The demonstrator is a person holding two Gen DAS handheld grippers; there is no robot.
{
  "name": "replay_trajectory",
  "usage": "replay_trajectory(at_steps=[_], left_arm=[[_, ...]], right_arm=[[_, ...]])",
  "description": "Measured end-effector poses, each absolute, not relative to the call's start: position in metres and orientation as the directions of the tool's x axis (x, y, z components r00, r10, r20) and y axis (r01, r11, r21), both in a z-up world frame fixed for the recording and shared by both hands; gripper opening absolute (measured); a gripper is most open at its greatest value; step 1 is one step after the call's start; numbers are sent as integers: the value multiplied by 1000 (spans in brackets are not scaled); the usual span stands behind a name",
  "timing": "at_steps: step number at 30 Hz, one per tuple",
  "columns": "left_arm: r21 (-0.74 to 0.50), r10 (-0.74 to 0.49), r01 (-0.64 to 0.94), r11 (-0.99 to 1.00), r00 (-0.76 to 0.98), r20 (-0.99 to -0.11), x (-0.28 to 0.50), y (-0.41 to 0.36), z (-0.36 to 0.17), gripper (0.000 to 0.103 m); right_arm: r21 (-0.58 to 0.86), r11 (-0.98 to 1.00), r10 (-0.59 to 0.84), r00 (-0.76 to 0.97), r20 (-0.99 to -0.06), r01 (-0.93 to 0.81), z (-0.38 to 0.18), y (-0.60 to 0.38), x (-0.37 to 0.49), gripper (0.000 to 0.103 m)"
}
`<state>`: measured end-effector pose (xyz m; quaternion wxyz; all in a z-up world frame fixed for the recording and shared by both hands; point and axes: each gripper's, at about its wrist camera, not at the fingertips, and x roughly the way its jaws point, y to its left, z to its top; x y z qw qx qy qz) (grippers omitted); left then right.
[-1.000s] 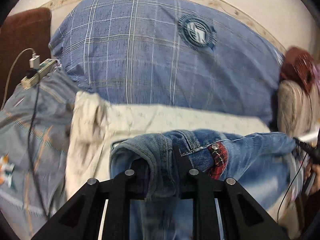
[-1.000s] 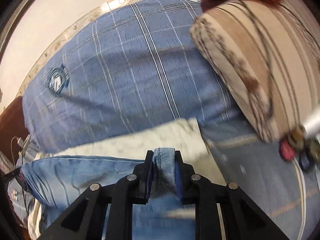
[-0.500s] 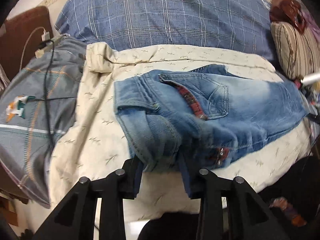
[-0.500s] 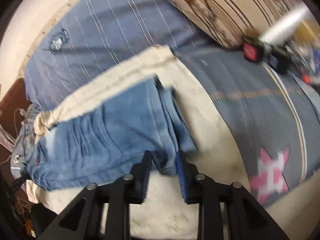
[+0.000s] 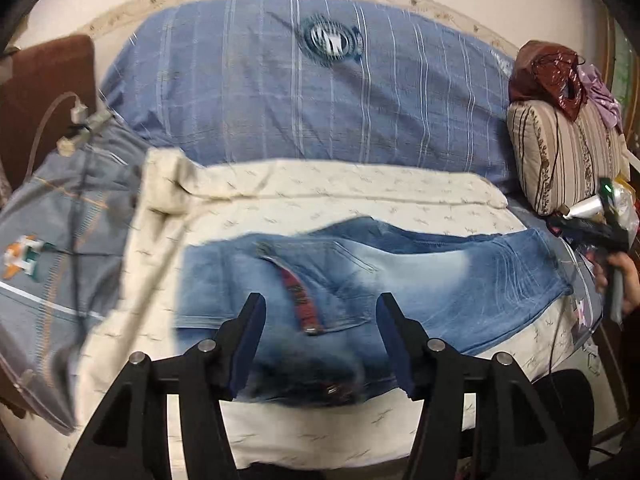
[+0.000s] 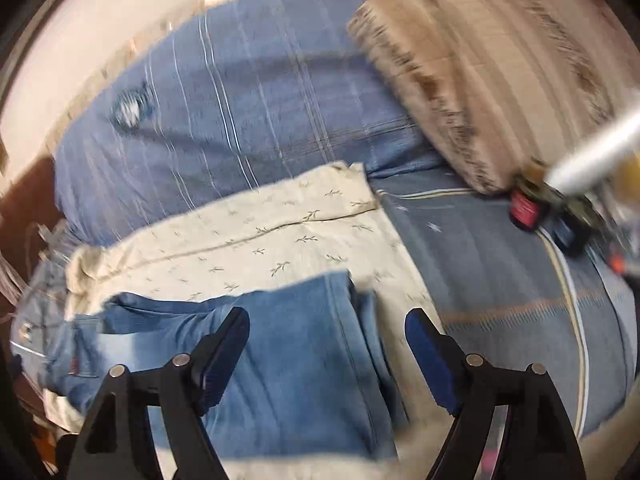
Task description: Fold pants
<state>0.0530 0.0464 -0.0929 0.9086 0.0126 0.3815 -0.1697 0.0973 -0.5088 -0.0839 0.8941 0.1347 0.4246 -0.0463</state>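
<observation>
The blue denim pants [image 5: 400,276] lie folded on a cream patterned cloth [image 5: 360,196] on the bed, waistband end at the left with a red plaid strip [image 5: 298,300]. My left gripper [image 5: 320,316] is open and empty, its jaws spread just above the waist end. In the right wrist view the leg end of the pants [image 6: 304,360] lies flat under my right gripper [image 6: 328,332], which is open and empty. The right gripper also shows at the far right of the left wrist view [image 5: 600,236].
A large blue plaid pillow [image 5: 312,92] lies behind the cloth. A striped beige cushion [image 5: 564,160] with a dark red bag [image 5: 548,72] sits at the right. A power strip with cables [image 5: 80,128] rests on the grey bedsheet [image 5: 52,240] at the left.
Both grippers let go of the pants and opened wide. The pants dropped flat onto the cream cloth, and both grippers drew back slightly above them.
</observation>
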Motion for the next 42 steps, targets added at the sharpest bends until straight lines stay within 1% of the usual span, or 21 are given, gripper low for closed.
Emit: replay_trajectory(at_steps=[2,4,6,7,9,10,11,15,17,20,23,26,29,31,32,34,35,36,38,40,42], left_arm=[[-138,-299,297,945,613,-731,64,35,-107,58],[-151,-278,261,953,566,-776,75,29,-127,58],[-123,-230,231,965,527,-818,76,27,-145,58],[-105,-208,223,969,511,-834,76,27,-151,58],[-76,-173,216,973,476,-862,74,29,-166,58],[-77,-173,218,973,467,-867,73,30,-170,58],[-72,-169,220,973,460,-872,70,31,-173,58],[-22,-136,236,972,476,-869,61,22,-172,58],[-42,-159,246,968,482,-862,59,18,-166,58],[-53,-178,264,963,479,-860,56,9,-165,59],[-29,-173,288,957,489,-855,49,5,-166,59],[-36,-188,297,954,501,-845,45,11,-162,59],[-60,-206,286,957,518,-830,46,16,-160,58],[-83,-226,282,956,526,-820,46,16,-160,59],[-89,-234,285,954,528,-816,45,15,-160,59],[-87,-234,289,953,525,-818,45,14,-163,59],[-86,-234,291,953,523,-820,44,14,-165,59],[-87,-234,291,953,520,-821,44,14,-167,59],[-100,-243,290,952,517,-821,45,17,-168,59],[-112,-253,290,950,513,-820,47,19,-168,59],[-109,-257,300,948,517,-816,45,19,-168,59]], right_arm=[[193,959,32,600,-800,206,-94,-508,124,80],[165,963,24,538,-843,215,-111,-507,149,74],[165,962,50,453,-890,218,-135,-507,165,56],[152,965,48,425,-904,216,-143,-506,166,53],[96,979,14,413,-910,178,-151,-498,162,36],[96,981,16,423,-906,168,-151,-497,159,34],[98,981,14,445,-895,166,-147,-497,152,28],[103,980,-11,565,-825,169,-114,-500,132,23],[99,979,-30,610,-792,178,-101,-500,129,22],[131,971,-15,595,-804,202,-110,-510,138,22],[250,922,41,567,-822,295,-131,-536,134,23],[263,892,-27,624,-781,368,-121,-547,115,23],[230,913,-62,673,-737,336,-95,-539,103,24],[221,945,-13,704,-710,240,-76,-516,105,25],[211,959,15,715,-699,187,-68,-500,106,28],[200,978,99,729,-678,53,-57,-457,113,46],[206,979,140,730,-669,1,-55,-437,117,74],[216,975,189,735,-651,-59,-54,-415,120,82],[226,957,286,719,-633,-182,-55,-372,128,82],[227,935,352,658,-666,-271,-65,-328,144,82],[187,923,364,610,-704,-335,-81,-289,158,79]])
